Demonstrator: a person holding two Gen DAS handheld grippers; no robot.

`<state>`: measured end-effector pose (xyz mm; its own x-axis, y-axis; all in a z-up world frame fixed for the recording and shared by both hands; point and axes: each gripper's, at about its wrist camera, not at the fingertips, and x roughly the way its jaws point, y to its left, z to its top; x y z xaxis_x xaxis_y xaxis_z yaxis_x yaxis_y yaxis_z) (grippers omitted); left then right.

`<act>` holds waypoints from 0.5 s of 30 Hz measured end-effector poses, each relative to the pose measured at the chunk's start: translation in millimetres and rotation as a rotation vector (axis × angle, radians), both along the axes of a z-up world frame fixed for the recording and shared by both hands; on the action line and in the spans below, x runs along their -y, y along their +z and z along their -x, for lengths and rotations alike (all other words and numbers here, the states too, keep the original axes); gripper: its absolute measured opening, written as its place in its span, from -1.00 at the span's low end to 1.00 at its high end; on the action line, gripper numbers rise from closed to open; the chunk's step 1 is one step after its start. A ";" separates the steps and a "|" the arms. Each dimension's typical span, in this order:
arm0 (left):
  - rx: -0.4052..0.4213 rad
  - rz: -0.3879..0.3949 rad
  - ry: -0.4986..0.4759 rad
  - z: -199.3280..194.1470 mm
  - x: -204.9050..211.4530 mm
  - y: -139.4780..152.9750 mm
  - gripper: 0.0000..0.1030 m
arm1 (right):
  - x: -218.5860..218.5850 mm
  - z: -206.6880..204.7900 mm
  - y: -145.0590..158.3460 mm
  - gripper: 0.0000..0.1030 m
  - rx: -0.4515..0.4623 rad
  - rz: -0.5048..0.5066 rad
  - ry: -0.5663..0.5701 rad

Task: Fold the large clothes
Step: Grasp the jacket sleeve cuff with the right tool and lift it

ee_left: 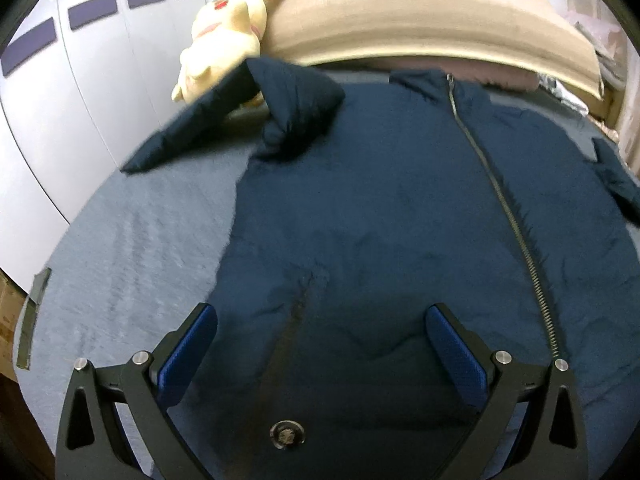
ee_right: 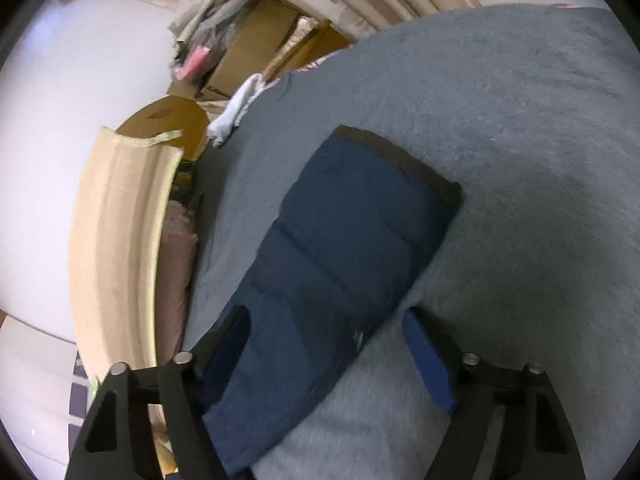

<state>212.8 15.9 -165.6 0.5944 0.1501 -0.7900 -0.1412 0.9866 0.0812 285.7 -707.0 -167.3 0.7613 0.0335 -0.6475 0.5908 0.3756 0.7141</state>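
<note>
Left wrist view: the jacket (ee_left: 380, 208) lies spread on the grey blanket (ee_left: 132, 248), zip (ee_left: 516, 224) closed and running right of centre. Left of the jacket's collar, a sleeve (ee_left: 240, 108) is bunched up beside a yellow plush toy (ee_left: 224, 36). The left gripper (ee_left: 320, 344) hovers over the jacket's hem, jaws released and wide apart, grasping nothing.

Right wrist view alone shows the jacket's other sleeve (ee_right: 344, 248) lying flat on the blanket (ee_right: 520, 140), dark cuff (ee_right: 400, 156) farthest away. The right gripper (ee_right: 332, 348) straddles this sleeve, jaws released. Cardboard boxes (ee_right: 256, 40) stand beyond the blanket.
</note>
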 end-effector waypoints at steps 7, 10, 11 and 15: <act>-0.015 0.055 0.002 -3.5 -4.4 -16.3 1.00 | 15.7 -30.7 -10.6 -0.25 -0.084 0.057 0.001; -0.010 0.069 0.000 -3.8 -4.9 -19.3 1.00 | 7.8 -45.2 15.9 -0.59 -0.117 0.142 0.034; -0.007 0.076 0.000 -2.8 -6.4 -19.9 1.00 | 0.9 -48.6 30.7 -0.62 -0.108 0.188 0.041; 0.006 0.092 0.000 0.7 -8.9 -21.4 1.00 | -48.4 -65.0 104.2 -0.69 -0.037 0.371 0.124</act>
